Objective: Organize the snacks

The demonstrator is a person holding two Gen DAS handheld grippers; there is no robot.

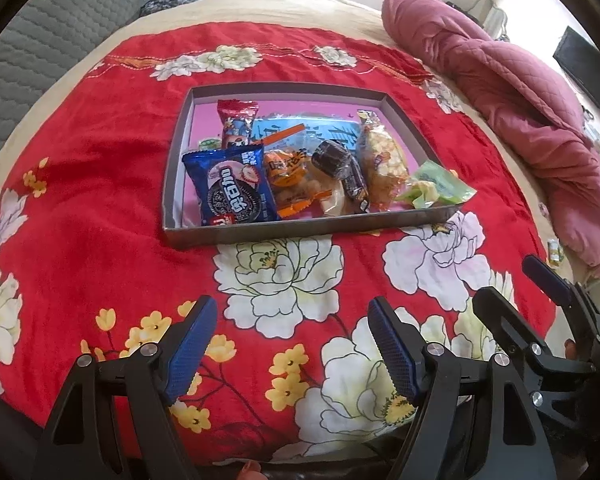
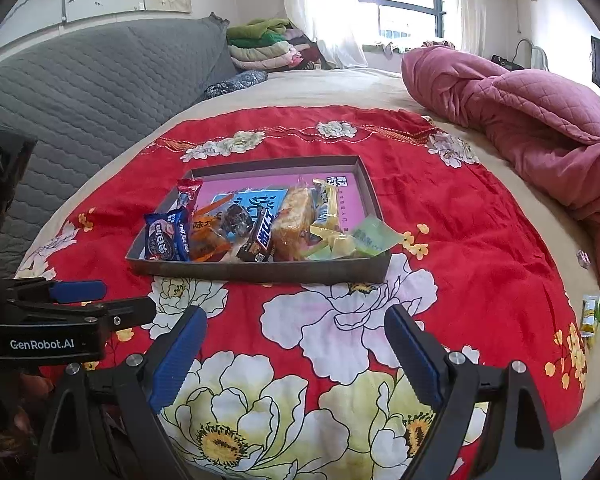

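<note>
A shallow grey box (image 1: 260,234) with a pink bottom sits on the red flowered blanket and holds several snack packets: a blue Oreo pack (image 1: 230,190), an orange pack (image 1: 290,178), a dark bar (image 1: 342,174), a yellow pack (image 1: 382,160) and a green pack (image 1: 436,188) over the right rim. The box also shows in the right wrist view (image 2: 260,270), with the Oreo pack (image 2: 168,238). My left gripper (image 1: 292,340) is open and empty, near side of the box. My right gripper (image 2: 296,354) is open and empty, beside it.
A pink quilt (image 1: 520,120) is bunched at the right. Small green-yellow packets (image 2: 594,314) lie on the beige sheet off the blanket's right edge. A grey padded headboard (image 2: 80,92) runs along the left. Folded clothes (image 2: 268,46) lie at the far end.
</note>
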